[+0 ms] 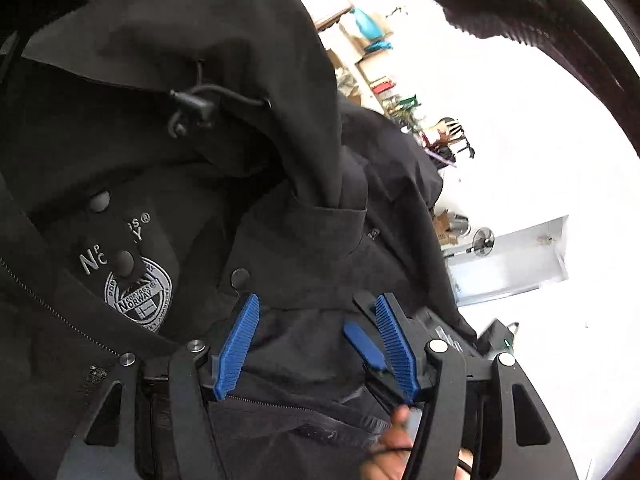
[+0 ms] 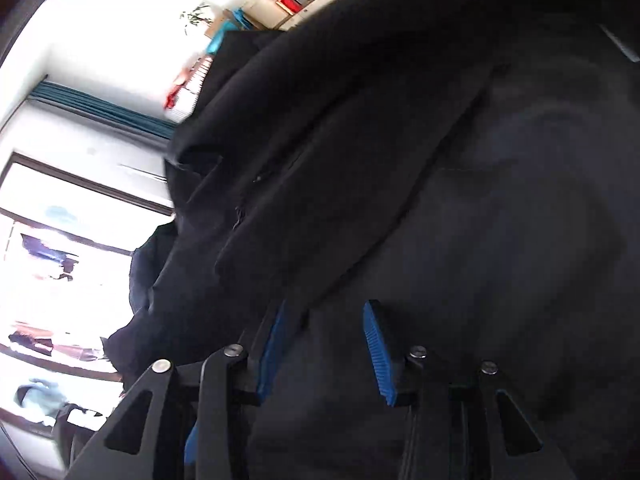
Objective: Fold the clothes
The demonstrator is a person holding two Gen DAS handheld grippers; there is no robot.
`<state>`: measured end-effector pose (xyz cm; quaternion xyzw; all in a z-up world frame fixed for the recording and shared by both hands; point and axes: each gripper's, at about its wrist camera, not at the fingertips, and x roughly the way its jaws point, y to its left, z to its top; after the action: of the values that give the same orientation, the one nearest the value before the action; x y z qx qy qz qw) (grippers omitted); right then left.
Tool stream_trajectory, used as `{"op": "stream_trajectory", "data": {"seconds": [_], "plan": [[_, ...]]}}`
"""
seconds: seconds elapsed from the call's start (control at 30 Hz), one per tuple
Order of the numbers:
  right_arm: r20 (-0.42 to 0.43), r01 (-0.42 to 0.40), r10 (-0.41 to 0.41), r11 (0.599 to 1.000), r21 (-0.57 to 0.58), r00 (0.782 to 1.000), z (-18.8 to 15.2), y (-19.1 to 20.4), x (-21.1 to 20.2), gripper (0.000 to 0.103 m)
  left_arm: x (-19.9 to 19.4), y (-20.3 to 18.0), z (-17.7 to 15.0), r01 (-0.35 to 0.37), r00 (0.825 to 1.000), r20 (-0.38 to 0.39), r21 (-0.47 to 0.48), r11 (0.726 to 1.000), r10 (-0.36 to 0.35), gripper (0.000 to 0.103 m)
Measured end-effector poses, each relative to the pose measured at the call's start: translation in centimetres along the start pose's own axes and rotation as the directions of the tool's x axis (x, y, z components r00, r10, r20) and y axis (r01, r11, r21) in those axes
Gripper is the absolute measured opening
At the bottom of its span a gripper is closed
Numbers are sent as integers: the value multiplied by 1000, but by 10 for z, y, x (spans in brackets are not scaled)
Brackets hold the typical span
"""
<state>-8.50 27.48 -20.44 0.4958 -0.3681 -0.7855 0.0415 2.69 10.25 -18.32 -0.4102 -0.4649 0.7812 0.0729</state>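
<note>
A black hooded jacket (image 1: 168, 208) fills the left wrist view, with a round Norway badge (image 1: 138, 294), snap buttons and a zip on its left. My left gripper (image 1: 316, 300) stands open just over the jacket, its blue pads (image 1: 240, 344) wide apart and not pressing the cloth. A second blue finger (image 1: 362, 342) lies close beside its right pad. The right wrist view is blurred. There the same dark jacket (image 2: 400, 160) fills the gap of my right gripper (image 2: 326, 305) and drapes over its left fingertip. Whether those pads pinch the cloth does not show.
A person's hand (image 1: 394, 436) shows at the bottom edge. A bright white surface (image 1: 540, 360) lies to the right. Cluttered shelves (image 1: 360, 40) and a small fan (image 1: 484, 242) stand farther off. A window (image 2: 60, 200) and a teal curtain (image 2: 100, 108) are at the left.
</note>
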Motion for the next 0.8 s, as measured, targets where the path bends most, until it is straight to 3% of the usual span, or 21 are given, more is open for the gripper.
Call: {"op": "stream_trajectory", "data": {"seconds": [0.07, 0.1, 0.13, 0.2, 0.37, 0.53, 0.7, 0.8], "plan": [[40, -18, 17, 1000, 23, 999, 5, 2, 7, 46, -1, 5, -1, 11, 1000, 3, -3, 1000, -11, 62], [54, -29, 27, 999, 29, 998, 7, 3, 9, 37, 0, 6, -2, 30, 1000, -4, -16, 999, -30, 62], [61, -42, 40, 999, 28, 997, 10, 3, 10, 14, 1, 8, -4, 50, 999, -5, -28, 998, -50, 62], [76, -68, 66, 997, 26, 995, 15, 4, 12, 2, 3, 11, -6, 99, 995, -1, -64, 993, -99, 62], [186, -98, 119, 988, -120, 975, 6, 26, -32, 1, 6, 15, -15, 216, 976, 31, -174, 961, -213, 67], [232, -158, 202, 968, -194, 952, 4, 38, -84, 2, 10, 11, -30, 338, 939, 43, -292, 895, -341, 69], [206, -194, 237, 959, -208, 950, 1, 37, -99, 2, -1, -15, -24, 410, 912, 64, -189, 892, -405, 69], [197, -200, 243, 956, -216, 950, 4, 36, -99, 1, -7, -16, -14, 423, 906, 72, -181, 888, -417, 69]]}}
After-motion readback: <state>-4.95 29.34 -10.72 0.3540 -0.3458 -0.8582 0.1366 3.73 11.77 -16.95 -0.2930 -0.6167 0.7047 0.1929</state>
